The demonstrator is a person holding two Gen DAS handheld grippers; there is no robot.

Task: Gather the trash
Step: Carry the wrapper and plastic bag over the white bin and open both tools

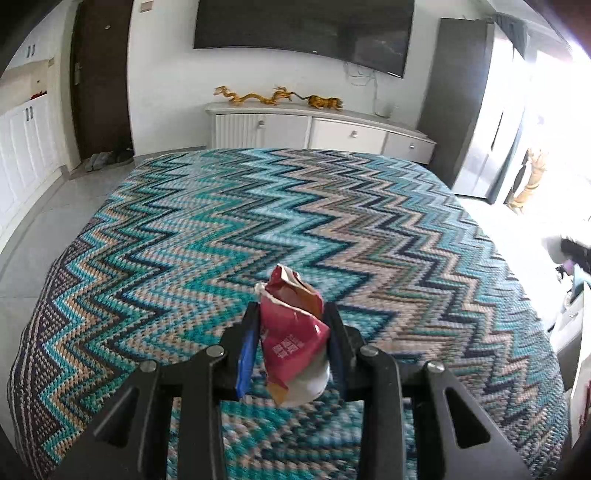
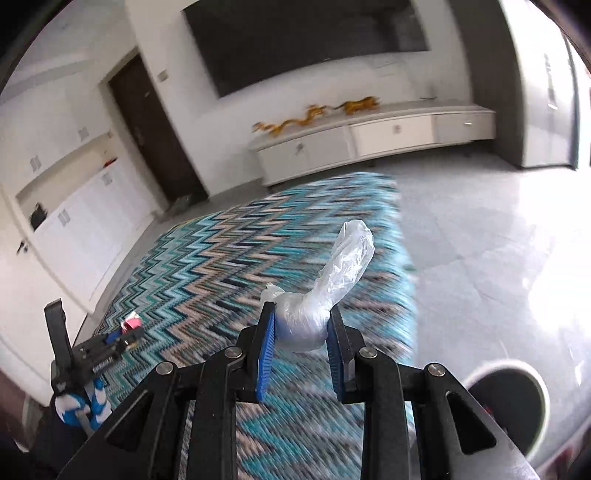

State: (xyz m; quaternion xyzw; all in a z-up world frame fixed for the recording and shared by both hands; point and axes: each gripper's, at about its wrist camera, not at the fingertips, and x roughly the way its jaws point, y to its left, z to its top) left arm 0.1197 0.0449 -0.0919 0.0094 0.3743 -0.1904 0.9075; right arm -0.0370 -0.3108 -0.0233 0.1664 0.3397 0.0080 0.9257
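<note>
My left gripper (image 1: pixel 291 321) is shut on a crumpled red and brown snack wrapper (image 1: pixel 291 332) and holds it above the teal zigzag rug (image 1: pixel 258 206). My right gripper (image 2: pixel 301 325) is shut on a twisted clear plastic bag (image 2: pixel 325 291) that sticks up past the fingertips, above the rug's right edge (image 2: pixel 388 258). The left gripper (image 2: pixel 122 338) with the red wrapper (image 2: pixel 133 321) also shows at the lower left of the right wrist view.
A round bin with a white rim (image 2: pixel 517 402) stands on the grey tile floor (image 2: pixel 480 221) at the lower right. A white TV cabinet (image 1: pixel 317 129) with golden dragon figures (image 1: pixel 255 96) stands beyond the rug, under a wall TV (image 1: pixel 303 29). White cupboards (image 1: pixel 22 147) line the left wall.
</note>
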